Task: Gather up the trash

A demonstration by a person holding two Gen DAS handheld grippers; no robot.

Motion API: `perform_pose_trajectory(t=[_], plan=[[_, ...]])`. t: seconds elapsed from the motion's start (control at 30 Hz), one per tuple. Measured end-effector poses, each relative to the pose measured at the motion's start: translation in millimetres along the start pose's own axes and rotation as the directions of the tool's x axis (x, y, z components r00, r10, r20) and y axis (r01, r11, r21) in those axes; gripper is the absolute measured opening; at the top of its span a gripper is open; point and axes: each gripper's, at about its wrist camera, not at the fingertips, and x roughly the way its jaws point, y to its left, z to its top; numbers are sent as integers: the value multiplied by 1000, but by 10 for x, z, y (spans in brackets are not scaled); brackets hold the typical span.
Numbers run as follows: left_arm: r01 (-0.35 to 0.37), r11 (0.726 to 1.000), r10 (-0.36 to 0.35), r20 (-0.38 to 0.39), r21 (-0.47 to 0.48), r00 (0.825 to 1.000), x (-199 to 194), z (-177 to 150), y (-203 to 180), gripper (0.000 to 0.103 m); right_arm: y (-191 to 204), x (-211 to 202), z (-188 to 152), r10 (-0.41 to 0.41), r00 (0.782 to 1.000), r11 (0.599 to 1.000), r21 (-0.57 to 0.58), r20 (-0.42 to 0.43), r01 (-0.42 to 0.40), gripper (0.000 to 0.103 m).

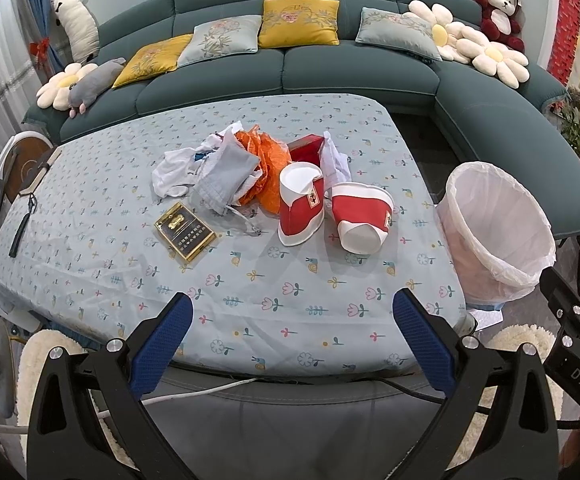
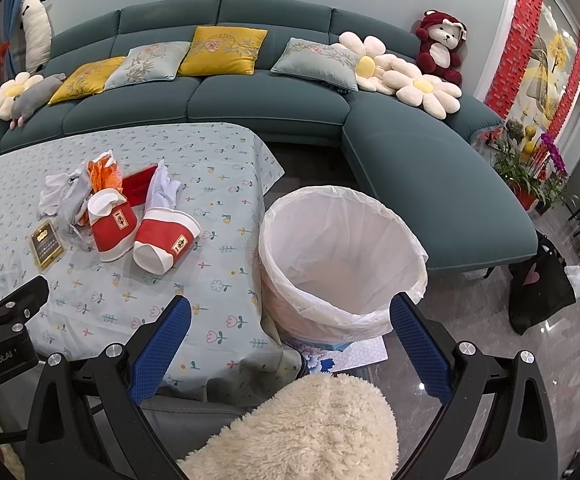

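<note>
A: Item one, two red-and-white paper cups. Orientation?

B: Both lie tipped over on the table. The left cup has its long axis running away from the left gripper, mouth at the far end. The right cup points its base toward that gripper, mouth away.

A: Item two, flat goods?

B: A gold-edged dark packet, lying flat, long axis slanting from near right to far left; ahead and left of the left gripper.

A: Item three, soft litter?

B: Crumpled white and grey wrappers and an orange bag, heaped beyond the cups, with a red box behind.

A: Grippers?

B: Left gripper spread wide, nothing between its blue pads, near the table's near edge. Right gripper likewise spread and empty.

A: Receptacle?

B: A bin with white liner, upright, mouth open, just ahead of the right gripper; the cups lie ahead and left of it.
</note>
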Motion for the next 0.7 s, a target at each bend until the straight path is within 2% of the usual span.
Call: perform_pose_trajectory(t=[0.7], plan=[[-7, 1000, 6, -25, -30, 1000, 11, -35, 15, 96, -2, 7, 1, 2, 1000, 1000, 4, 0, -2, 96]])
